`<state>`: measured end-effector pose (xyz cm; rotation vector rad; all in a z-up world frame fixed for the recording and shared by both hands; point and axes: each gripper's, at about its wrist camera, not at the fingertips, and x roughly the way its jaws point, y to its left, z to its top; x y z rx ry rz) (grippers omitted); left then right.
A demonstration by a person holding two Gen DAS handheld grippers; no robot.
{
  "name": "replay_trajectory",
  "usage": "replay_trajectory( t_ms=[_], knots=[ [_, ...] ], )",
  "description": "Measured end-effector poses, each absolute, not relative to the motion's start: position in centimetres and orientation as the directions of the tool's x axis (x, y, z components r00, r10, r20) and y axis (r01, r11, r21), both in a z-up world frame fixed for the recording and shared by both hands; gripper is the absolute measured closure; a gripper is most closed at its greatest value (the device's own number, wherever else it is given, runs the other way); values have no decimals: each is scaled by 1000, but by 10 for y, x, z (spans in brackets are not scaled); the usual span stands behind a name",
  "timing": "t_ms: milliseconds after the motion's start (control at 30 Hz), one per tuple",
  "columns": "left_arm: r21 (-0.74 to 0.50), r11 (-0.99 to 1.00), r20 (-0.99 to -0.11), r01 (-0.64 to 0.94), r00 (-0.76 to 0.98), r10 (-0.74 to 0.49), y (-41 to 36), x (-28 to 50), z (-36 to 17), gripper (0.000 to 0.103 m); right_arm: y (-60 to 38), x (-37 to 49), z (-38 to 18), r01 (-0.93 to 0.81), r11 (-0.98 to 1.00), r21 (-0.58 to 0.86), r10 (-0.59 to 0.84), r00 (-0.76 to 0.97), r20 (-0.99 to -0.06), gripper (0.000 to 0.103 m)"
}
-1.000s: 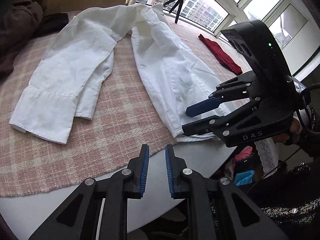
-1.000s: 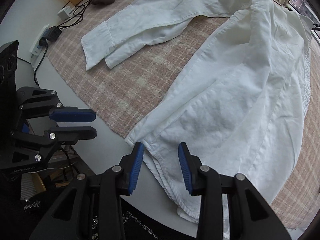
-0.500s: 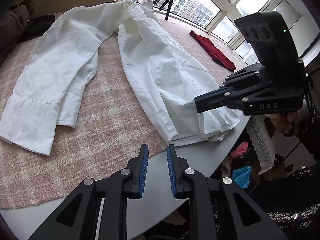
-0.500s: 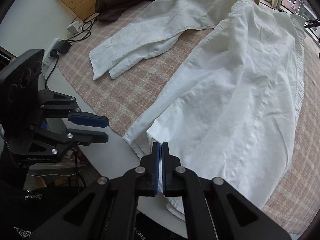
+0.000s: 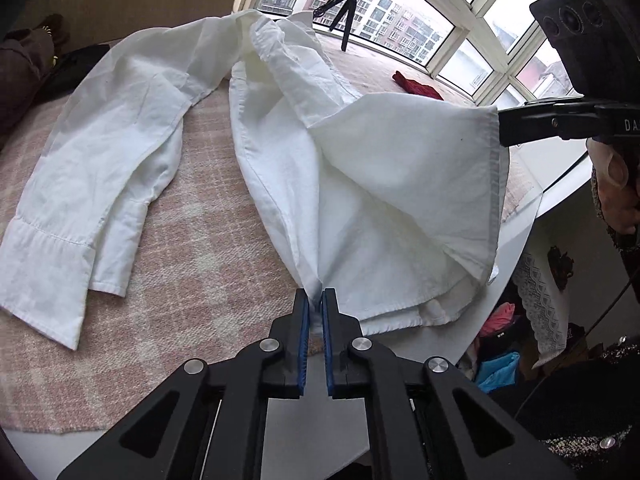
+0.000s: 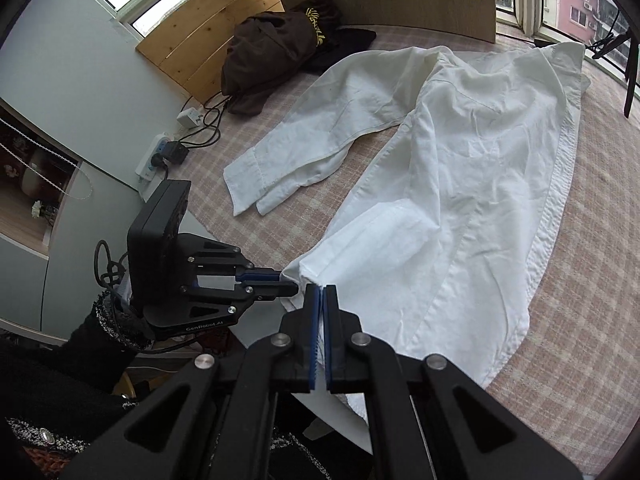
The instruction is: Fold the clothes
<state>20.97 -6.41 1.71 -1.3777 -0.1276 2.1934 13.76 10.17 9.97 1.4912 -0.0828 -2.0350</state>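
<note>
My left tool (image 5: 315, 305) closing, pads pinching the white shirt (image 5: 360, 184) at its hem corner, my right tool (image 6: 320, 300) clenched on the hem's other corner, lifted, shirt spread over a pink plaid cloth (image 5: 192, 264) on the desk (image 5: 312, 412), brown garment (image 6: 272, 48) beyond, red cloth (image 5: 416, 86) near the window.

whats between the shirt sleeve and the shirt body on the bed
Only bare pink plaid blanket between sleeve and body; left wrist view shows it.

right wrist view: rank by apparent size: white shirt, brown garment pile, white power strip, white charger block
1. white shirt, by far the largest.
2. brown garment pile.
3. white power strip.
4. white charger block.

Strip versus charger is unsure: cables and a black plug partly cover the strip.
</note>
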Motion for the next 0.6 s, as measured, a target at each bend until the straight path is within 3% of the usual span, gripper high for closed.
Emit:
replay_trajectory(
  t_ms=[100, 167, 267, 600],
  knots=[
    [-247, -911, -856, -331, -366, 365, -76, 222, 22, 94, 110, 134, 110, 434, -800, 415, -530, -183, -828, 101],
    [-260, -906, -844, -334, -378, 381, -75, 230, 30, 90, 111, 133, 112, 442, -795, 417, -534, -181, -826, 101],
    [-283, -868, -806, -408, -390, 446, -55, 238, 44, 73, 106, 133, 107, 454, -776, 437, -552, -154, -820, 101],
    [-340, -880, -790, -332, -406, 459, -59, 232, 36, 72, 51, 143, 91, 558, -682, 472, -591, -42, -805, 101]
  ],
)
